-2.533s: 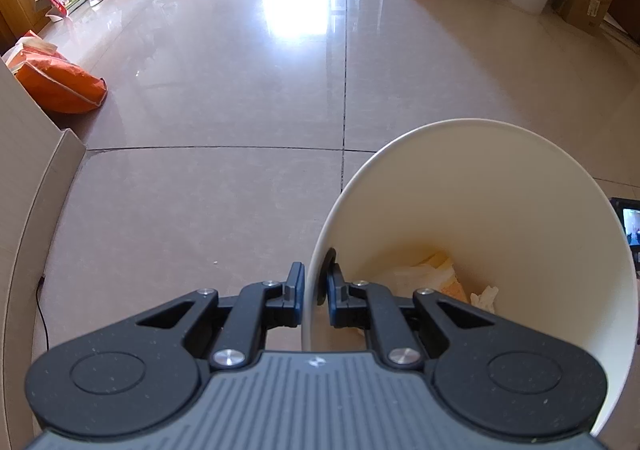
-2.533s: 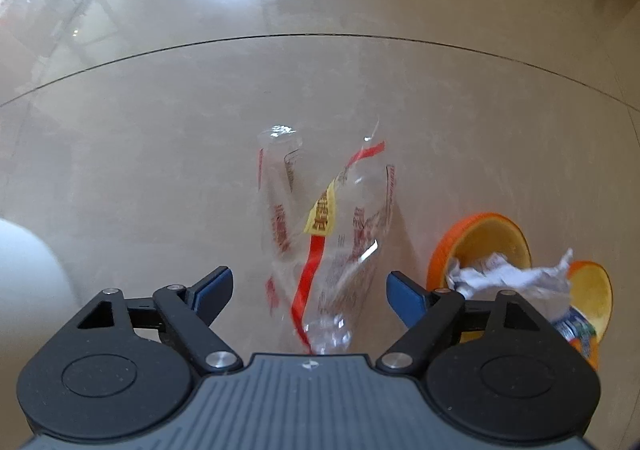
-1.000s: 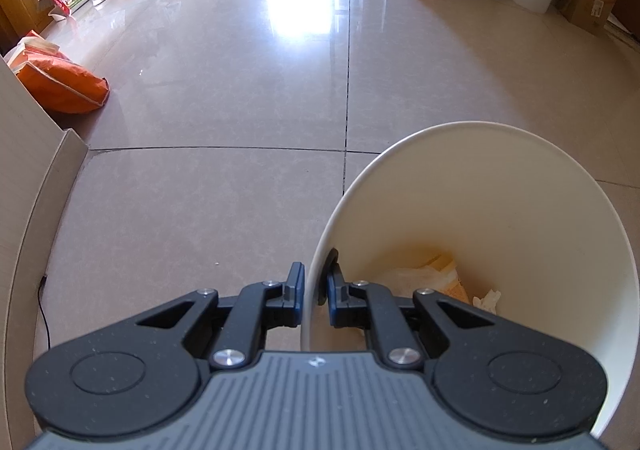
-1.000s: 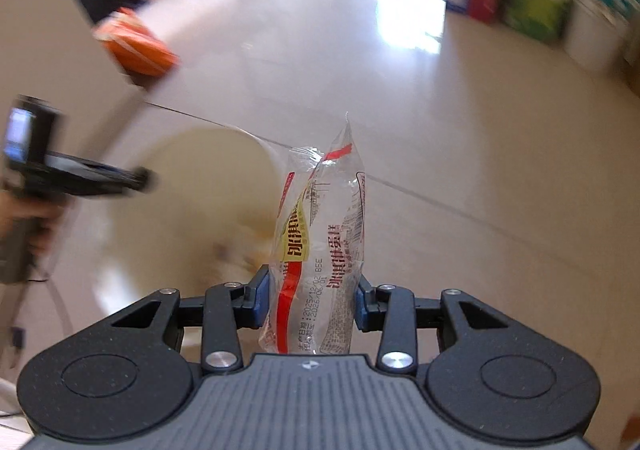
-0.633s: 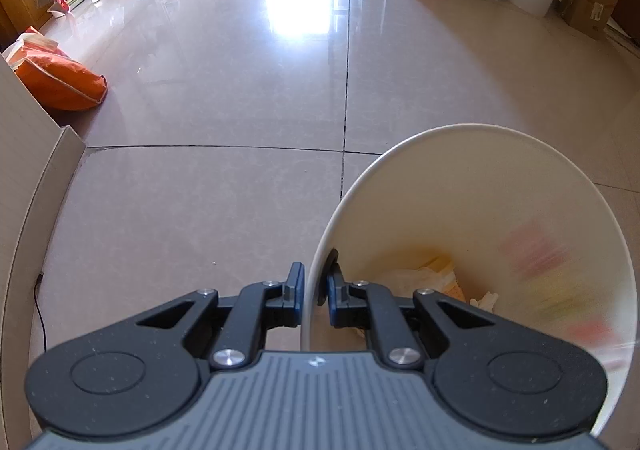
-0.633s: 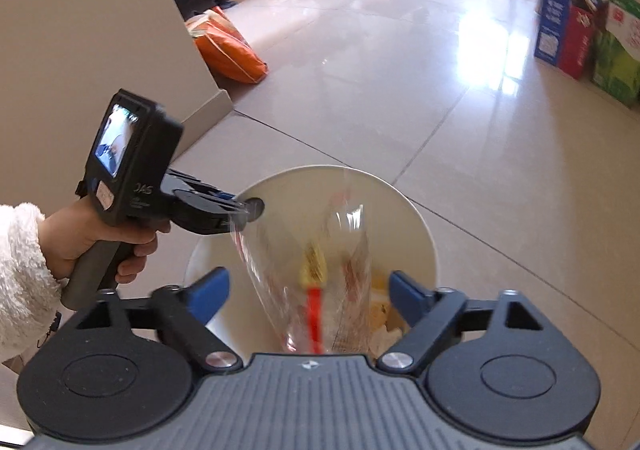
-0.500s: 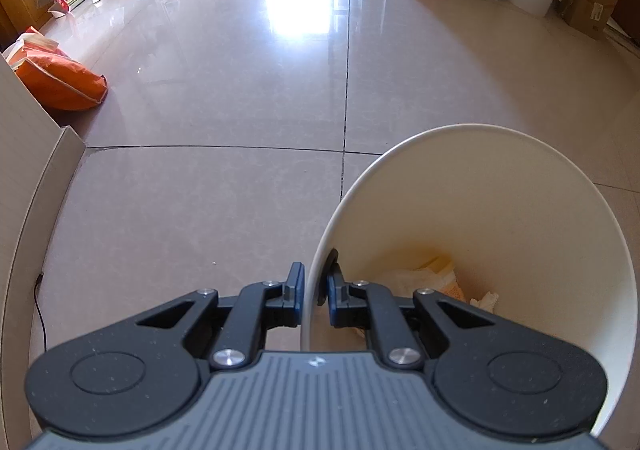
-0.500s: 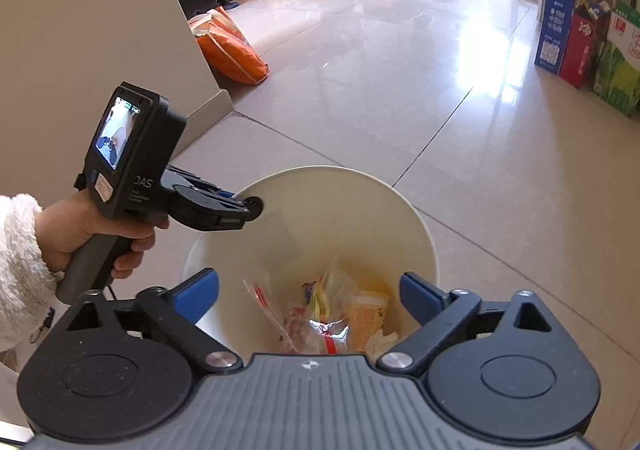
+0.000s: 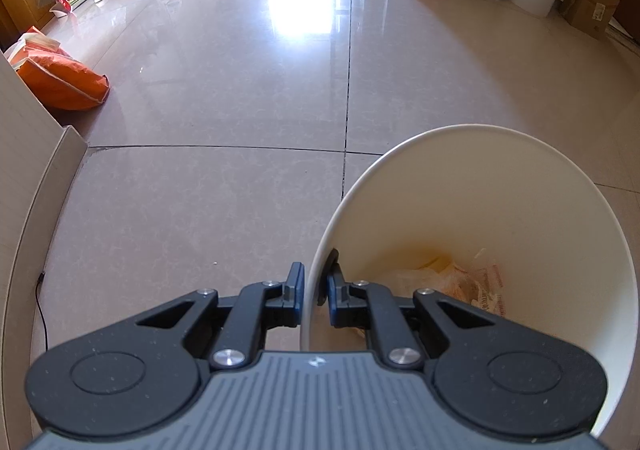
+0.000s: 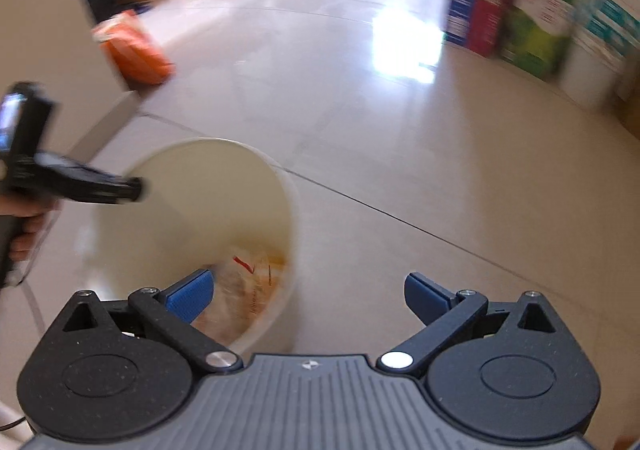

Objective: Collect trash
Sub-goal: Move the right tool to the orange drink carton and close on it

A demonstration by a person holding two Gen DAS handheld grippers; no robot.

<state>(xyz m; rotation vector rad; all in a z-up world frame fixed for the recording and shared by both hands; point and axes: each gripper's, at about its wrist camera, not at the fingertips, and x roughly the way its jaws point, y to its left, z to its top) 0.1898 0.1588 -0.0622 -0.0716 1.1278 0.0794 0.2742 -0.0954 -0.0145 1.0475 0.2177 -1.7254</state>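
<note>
The wrapper [image 10: 248,290] has dropped from the right gripper [image 10: 308,292], now spread empty, into the one bin [image 9: 520,186]; left gripper [image 9: 314,286] pinches its rim, open floor [image 9: 240,98] beyond.

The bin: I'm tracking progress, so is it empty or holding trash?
Holding trash. Crumpled wrappers lie at the bottom of the bin, far below its rim.

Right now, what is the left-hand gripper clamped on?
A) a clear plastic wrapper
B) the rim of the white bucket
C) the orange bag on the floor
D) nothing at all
B: the left gripper has one finger outside and one inside the wall of the white bucket, pinching its rim, while the wrapper lies at the bottom among other trash.
</note>
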